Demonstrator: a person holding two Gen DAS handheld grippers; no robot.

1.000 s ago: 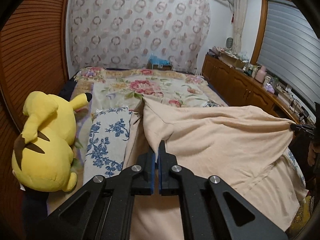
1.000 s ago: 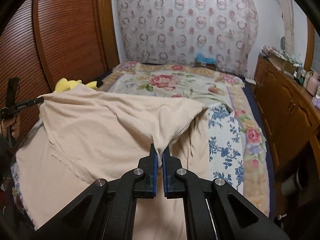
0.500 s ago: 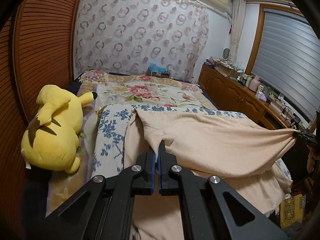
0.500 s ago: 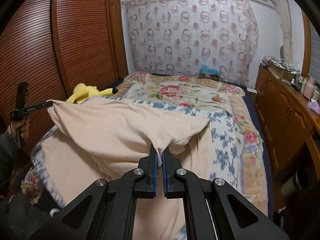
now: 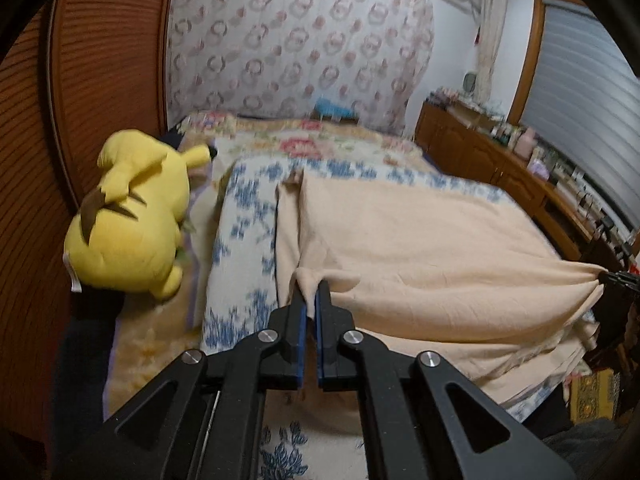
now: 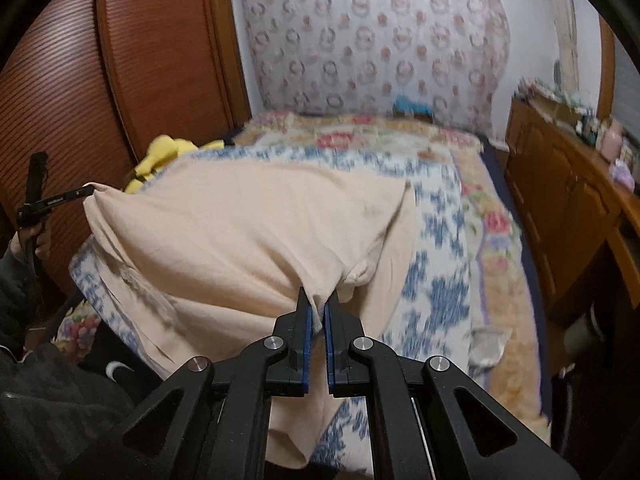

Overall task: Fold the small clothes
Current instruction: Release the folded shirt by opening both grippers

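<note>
Both the left gripper (image 5: 310, 300) and right gripper (image 6: 319, 308) are pinching corners of the peach cotton cloth (image 5: 420, 248), fingers nearly closed, above the blue-floral quilted bed (image 5: 236, 240); a yellow plush toy (image 5: 132, 216) is lying left of the left fingers.

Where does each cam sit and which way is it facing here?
Left wrist: rides the left tool, faces up the bed; its fingers pinch the beige cloth, Pikachu plush on the left, right tool at the far right edge.
Right wrist: rides the right tool, faces the same way; left tool and hand at left.
Shared: cloth, plush, blue-floral quilt, curtain.
</note>
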